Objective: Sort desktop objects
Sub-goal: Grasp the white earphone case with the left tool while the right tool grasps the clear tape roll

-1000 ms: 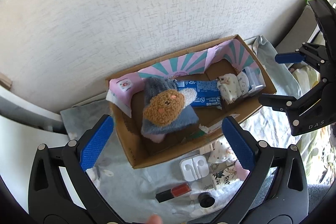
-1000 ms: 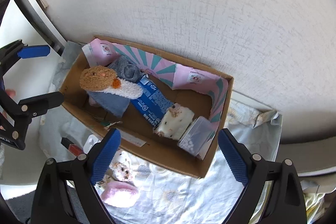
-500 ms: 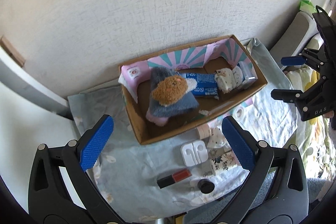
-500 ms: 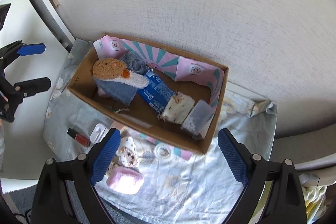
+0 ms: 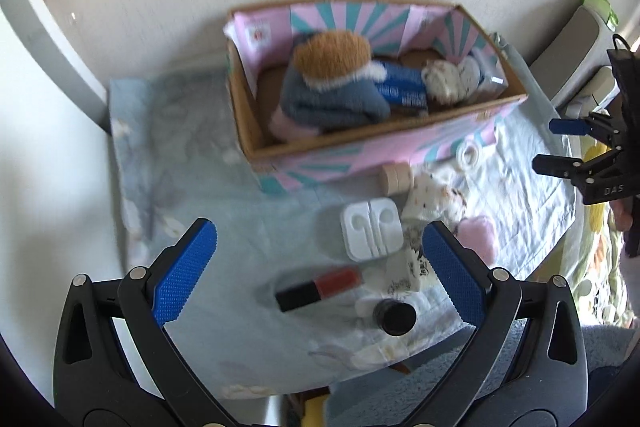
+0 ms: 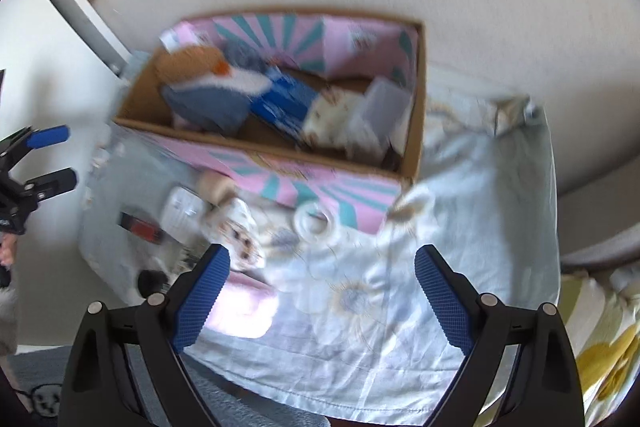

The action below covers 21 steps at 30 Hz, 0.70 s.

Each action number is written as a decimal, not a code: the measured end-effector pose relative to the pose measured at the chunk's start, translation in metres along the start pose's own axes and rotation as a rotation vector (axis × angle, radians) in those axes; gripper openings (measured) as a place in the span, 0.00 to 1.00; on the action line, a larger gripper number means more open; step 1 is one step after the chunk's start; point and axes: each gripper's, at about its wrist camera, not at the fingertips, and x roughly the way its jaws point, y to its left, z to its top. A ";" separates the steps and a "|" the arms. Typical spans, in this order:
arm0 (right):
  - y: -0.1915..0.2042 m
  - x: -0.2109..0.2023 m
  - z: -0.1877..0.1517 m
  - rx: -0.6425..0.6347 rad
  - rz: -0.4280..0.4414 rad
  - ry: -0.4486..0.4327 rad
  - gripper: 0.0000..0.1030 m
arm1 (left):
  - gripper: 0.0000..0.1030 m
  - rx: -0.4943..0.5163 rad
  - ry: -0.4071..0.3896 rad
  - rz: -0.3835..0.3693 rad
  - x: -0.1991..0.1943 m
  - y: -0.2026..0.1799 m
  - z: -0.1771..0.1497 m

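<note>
A cardboard box (image 5: 256, 131) (image 6: 416, 115) with pink and teal lining stands against the wall and holds a plush slipper (image 5: 332, 83), a blue packet (image 5: 400, 83) and a clear case (image 6: 380, 111). In front of it lie a white earphone case (image 5: 370, 227), a red and black lipstick (image 5: 320, 287), a black cap (image 5: 394, 315), a wooden spool (image 5: 396, 179), a tape roll (image 6: 314, 221), a patterned pouch (image 6: 240, 235) and a pink pad (image 6: 244, 311). My left gripper (image 5: 316, 263) hovers open above the lipstick. My right gripper (image 6: 322, 291) hangs open over the cloth, empty.
A pale blue floral cloth (image 6: 460, 227) covers the small table, whose front edge lies near both grippers. A white wall rises behind the box. A yellow-green patterned fabric (image 6: 600, 327) lies to the right. Grey carpet (image 5: 440, 379) shows below the table edge.
Both grippers have pulled back from above the box and sunk toward the cloth in front of it. More loose objects on the cloth have come into view. Jaws stayed open.
</note>
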 end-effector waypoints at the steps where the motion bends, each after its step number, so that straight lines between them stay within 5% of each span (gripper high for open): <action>1: -0.002 0.008 -0.004 0.016 -0.006 0.009 0.90 | 1.00 0.000 0.007 -0.006 0.006 -0.004 -0.003; 21: -0.016 0.085 -0.028 0.341 -0.063 -0.047 0.89 | 0.99 0.045 0.155 0.070 0.119 -0.045 -0.032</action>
